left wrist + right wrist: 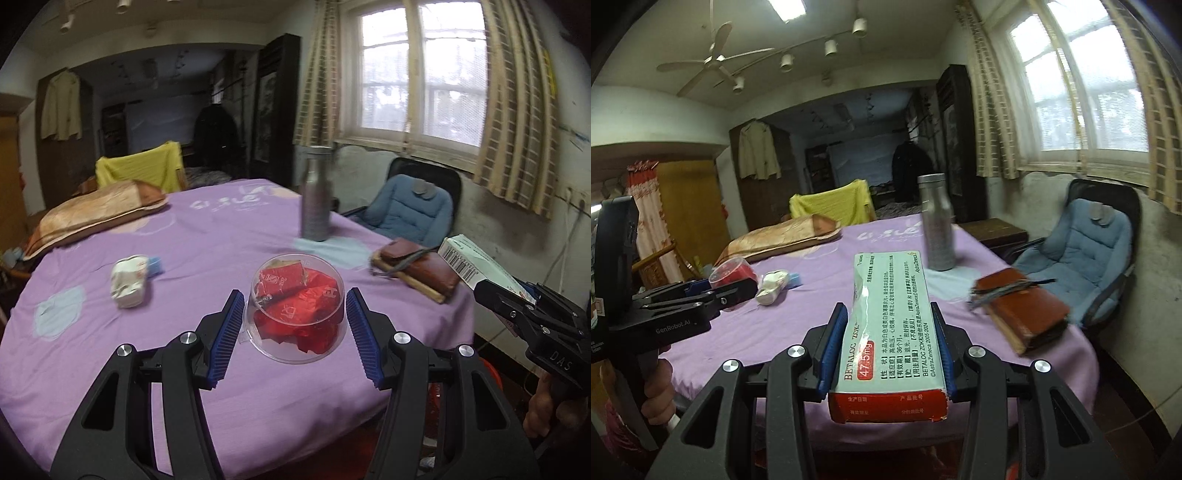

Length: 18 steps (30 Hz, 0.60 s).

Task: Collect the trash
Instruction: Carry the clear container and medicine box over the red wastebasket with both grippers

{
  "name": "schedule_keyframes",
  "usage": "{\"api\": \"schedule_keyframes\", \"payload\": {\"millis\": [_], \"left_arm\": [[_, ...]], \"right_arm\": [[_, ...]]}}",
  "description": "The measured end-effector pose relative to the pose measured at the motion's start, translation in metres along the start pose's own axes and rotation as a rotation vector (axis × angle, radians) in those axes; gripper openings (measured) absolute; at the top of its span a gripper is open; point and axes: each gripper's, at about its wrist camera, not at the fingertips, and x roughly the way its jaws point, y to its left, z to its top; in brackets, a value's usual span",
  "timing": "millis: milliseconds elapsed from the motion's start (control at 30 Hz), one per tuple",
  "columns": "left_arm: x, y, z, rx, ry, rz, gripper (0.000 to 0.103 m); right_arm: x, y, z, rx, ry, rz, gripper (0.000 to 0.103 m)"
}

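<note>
My left gripper (295, 295) is shut on a clear plastic cup (295, 325) stuffed with red wrappers, which it holds just above the purple cloth (207, 243). The right wrist view shows that same cup (733, 271) at the left gripper's (738, 288) tip. My right gripper (887, 308) is shut on a pale green and red medicine box (890, 332), which sticks out forward between its blue pads. In the left wrist view the box (476, 264) and the right gripper (491, 295) hang off the table's right edge. A crumpled white packet (129, 282) lies on the cloth to the left.
A metal bottle (317, 195) stands at the far middle of the table. A brown leather wallet (417, 269) lies near the right edge and a pillow (96, 214) at the far left. A blue padded chair (410, 210) stands under the window. Something red (436, 398) sits below the table's near right edge.
</note>
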Motion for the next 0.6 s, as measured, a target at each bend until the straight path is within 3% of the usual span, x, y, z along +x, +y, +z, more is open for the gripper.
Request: {"api": "schedule_keyframes", "payload": {"millis": [333, 600], "left_arm": [[0.041, -0.102, 0.01, 0.143, 0.046, -0.176, 0.056], [0.084, -0.182, -0.008, 0.25, 0.132, -0.294, 0.056]], "right_arm": [[-0.046, -0.086, -0.018, 0.111, -0.031, -0.157, 0.044], [-0.071, -0.158, -0.051, 0.226, -0.012, -0.295, 0.044]]}}
